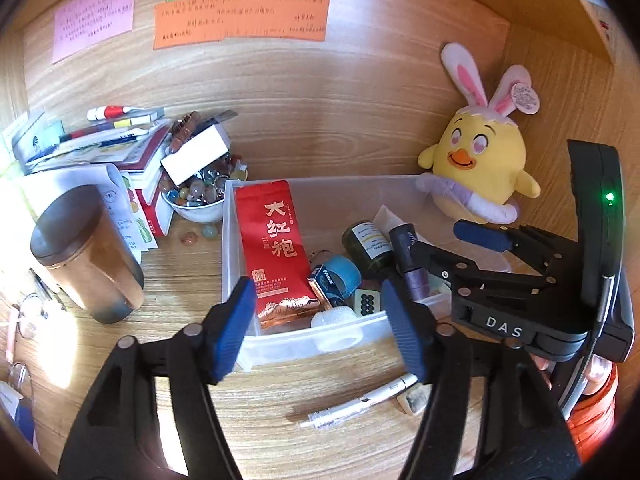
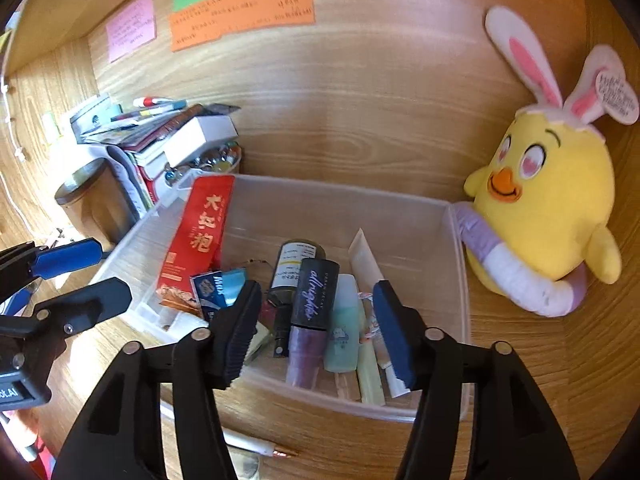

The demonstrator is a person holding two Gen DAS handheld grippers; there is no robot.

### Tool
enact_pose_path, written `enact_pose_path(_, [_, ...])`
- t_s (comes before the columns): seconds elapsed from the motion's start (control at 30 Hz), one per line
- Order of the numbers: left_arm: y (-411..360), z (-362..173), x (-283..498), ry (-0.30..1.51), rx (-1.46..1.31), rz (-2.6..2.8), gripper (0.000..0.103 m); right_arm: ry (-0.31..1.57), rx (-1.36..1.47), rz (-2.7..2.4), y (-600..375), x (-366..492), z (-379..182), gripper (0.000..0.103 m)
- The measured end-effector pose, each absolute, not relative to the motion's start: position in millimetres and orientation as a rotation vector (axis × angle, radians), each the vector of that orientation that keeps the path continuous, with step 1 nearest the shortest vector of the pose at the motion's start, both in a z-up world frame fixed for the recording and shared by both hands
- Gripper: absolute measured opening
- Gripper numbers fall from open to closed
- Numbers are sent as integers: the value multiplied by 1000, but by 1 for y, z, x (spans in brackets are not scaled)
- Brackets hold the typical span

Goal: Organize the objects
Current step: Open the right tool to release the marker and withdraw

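A clear plastic bin (image 1: pixel 230 240) (image 2: pixel 456 280) sits on the wooden desk and holds a red tea pouch (image 1: pixel 272 248) (image 2: pixel 196 236), a blue tape roll (image 1: pixel 340 276), a dark green bottle (image 1: pixel 366 246) (image 2: pixel 290 268), a purple-black spray bottle (image 2: pixel 312 312), a teal bottle (image 2: pixel 344 332) and other small items. My left gripper (image 1: pixel 320 328) is open and empty just in front of the bin. My right gripper (image 2: pixel 316 332) is open and empty over the bin's near right part; it also shows in the left wrist view (image 1: pixel 452 240). A white pen (image 1: pixel 360 402) and a small eraser (image 1: pixel 414 398) lie on the desk before the bin.
A yellow chick plush (image 1: pixel 480 172) (image 2: pixel 548 208) stands right of the bin. A brown lidded jar (image 1: pixel 84 252), a bowl of marbles (image 1: pixel 200 196) under a white box (image 1: pixel 196 156), and a stack of books and pens (image 1: pixel 100 140) are at the left. Sticky notes (image 1: pixel 240 20) hang on the back wall.
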State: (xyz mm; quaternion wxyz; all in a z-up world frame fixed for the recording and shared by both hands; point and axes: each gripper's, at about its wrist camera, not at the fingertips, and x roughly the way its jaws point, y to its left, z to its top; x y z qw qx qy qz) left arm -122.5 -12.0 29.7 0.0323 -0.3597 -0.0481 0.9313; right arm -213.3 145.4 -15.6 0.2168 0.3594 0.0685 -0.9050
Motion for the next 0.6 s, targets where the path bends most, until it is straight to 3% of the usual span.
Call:
enact_pose_path(0.27, [-9,28,-104,-125,-1125,2847,77,149,966,-2499,152,-188,-9,62])
enact_pose_path(0.6, [-6,-2,-89,-93,-1254,2779,78,158,975,-2466,159,-149,-20,67])
